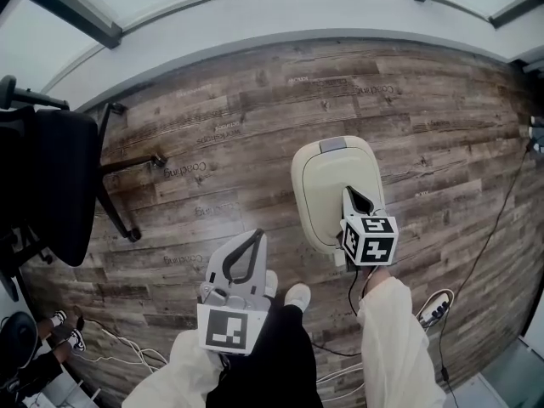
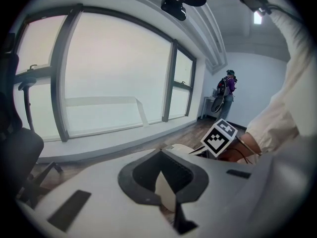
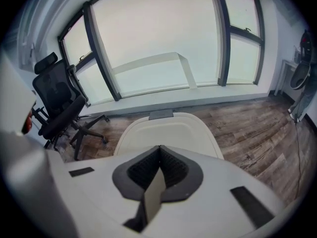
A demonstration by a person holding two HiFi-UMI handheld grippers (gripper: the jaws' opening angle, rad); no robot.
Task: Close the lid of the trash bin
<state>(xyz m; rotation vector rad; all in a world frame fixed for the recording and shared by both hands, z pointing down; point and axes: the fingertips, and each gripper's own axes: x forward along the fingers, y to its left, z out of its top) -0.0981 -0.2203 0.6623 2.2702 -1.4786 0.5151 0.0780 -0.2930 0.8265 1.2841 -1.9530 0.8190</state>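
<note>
At near edge of lid (image 1: 325, 185) — right gripper (image 1: 350, 195)

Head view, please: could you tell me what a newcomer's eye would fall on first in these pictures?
The cream trash bin stands mid-room on the wood floor, its lid apparently down, with the right claw shut and empty over its near side. The left claw, also shut and empty, hangs nearer the camera to the bin's left. A black office chair sits at the left edge.
</note>
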